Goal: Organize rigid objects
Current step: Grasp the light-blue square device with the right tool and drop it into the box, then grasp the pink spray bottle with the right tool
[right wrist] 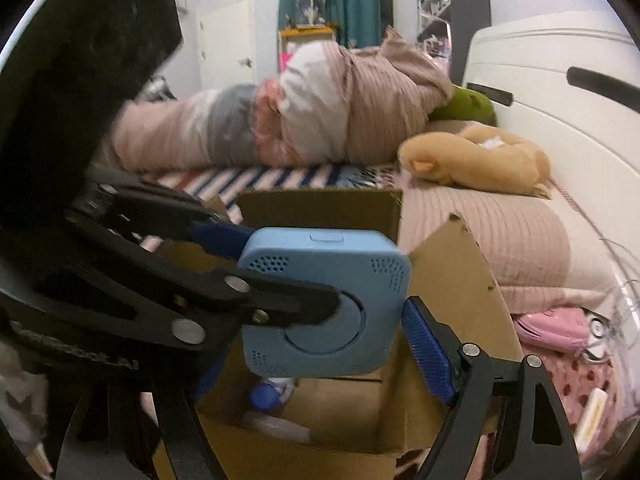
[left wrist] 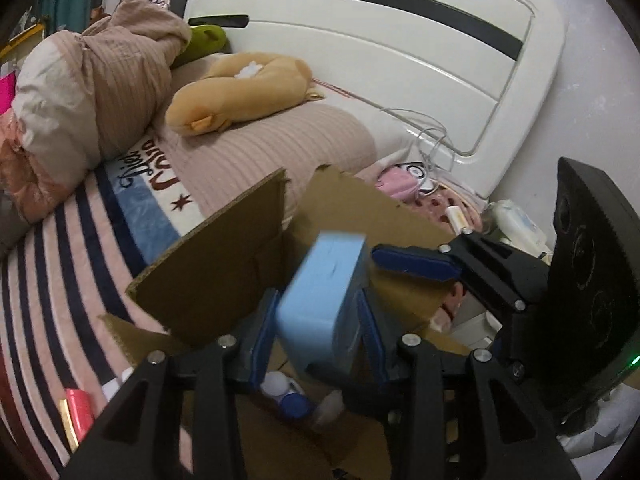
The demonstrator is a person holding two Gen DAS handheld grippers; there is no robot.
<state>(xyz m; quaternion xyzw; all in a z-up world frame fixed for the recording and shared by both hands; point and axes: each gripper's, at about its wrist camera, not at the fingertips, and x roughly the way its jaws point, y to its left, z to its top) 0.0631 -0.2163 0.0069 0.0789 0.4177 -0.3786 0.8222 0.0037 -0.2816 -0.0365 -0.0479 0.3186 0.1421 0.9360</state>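
My left gripper is shut on a light blue square box-like device and holds it above an open cardboard box on the bed. The same device shows in the right wrist view, clamped by the left gripper's fingers. My right gripper is open: one blue-padded finger stands just right of the device, apart from it, and the other is hidden. That finger also shows in the left wrist view. Inside the box lie a white and blue bottle and other small items.
The box has raised flaps on all sides. A tan plush toy, a rolled quilt and a pillow lie on the striped bed. A white headboard stands behind. A pink case and cables lie at the right. A red item lies left of the box.
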